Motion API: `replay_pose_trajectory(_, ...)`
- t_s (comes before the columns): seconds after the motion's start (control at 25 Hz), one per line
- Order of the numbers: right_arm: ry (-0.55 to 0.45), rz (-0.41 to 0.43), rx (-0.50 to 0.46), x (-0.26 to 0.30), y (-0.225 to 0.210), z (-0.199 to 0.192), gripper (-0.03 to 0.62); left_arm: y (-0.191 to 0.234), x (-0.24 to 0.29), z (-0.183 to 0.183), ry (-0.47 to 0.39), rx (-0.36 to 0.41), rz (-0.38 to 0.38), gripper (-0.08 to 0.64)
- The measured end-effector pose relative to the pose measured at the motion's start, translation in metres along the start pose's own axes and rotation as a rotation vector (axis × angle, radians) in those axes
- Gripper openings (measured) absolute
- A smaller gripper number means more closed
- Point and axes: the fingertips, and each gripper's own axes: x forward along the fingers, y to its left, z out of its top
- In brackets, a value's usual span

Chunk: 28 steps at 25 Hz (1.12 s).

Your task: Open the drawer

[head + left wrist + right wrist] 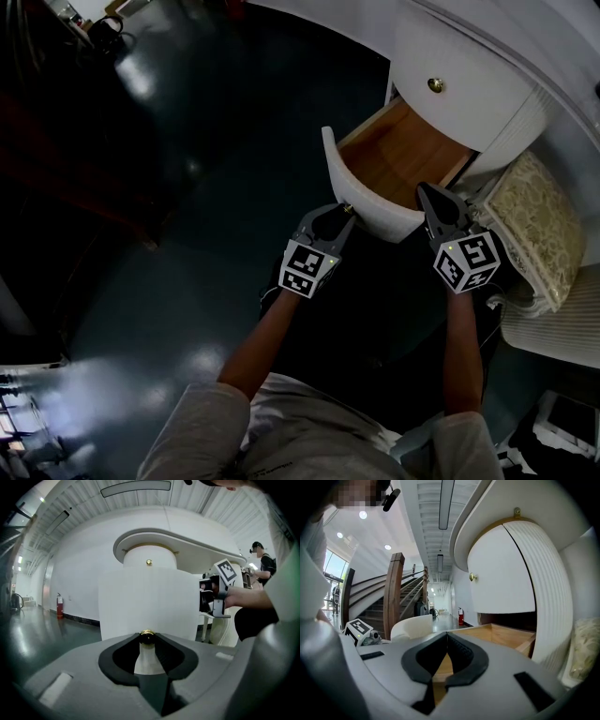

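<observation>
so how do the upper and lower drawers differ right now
The lower drawer is pulled out, its wooden inside showing; the upper drawer sits shut. The lower drawer's knob is clamped in the jaws of the left gripper; the upper drawer's knob is free. Both have curved white fronts with brass knobs.

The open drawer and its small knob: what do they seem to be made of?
The drawer looks like light wood inside, tan and matte; its curved front looks painted white, base material unclear. The knob is probably brass-like metal: golden and shiny.
</observation>
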Motion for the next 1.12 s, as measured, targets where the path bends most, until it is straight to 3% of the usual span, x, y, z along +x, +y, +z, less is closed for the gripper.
replay_pose_trajectory(0.52, 0.002, -0.006, 0.026, -0.004, -0.009, -0.007, 0.015, -0.002, -0.002, -0.002, -0.008, -0.01, 0.004, 0.104)
replay_pose_trajectory(0.72, 0.012, -0.013, 0.011, -0.006, -0.015, -0.008, 0.015, -0.002, 0.0, -0.001, -0.011, 0.039, -0.006, 0.104)
replay_pose_trajectory(1.12, 0.024, -0.013, 0.022, -0.012, -0.016, -0.014, 0.015, 0.001, 0.0, -0.004, -0.025, -0.024, -0.018, 0.104)
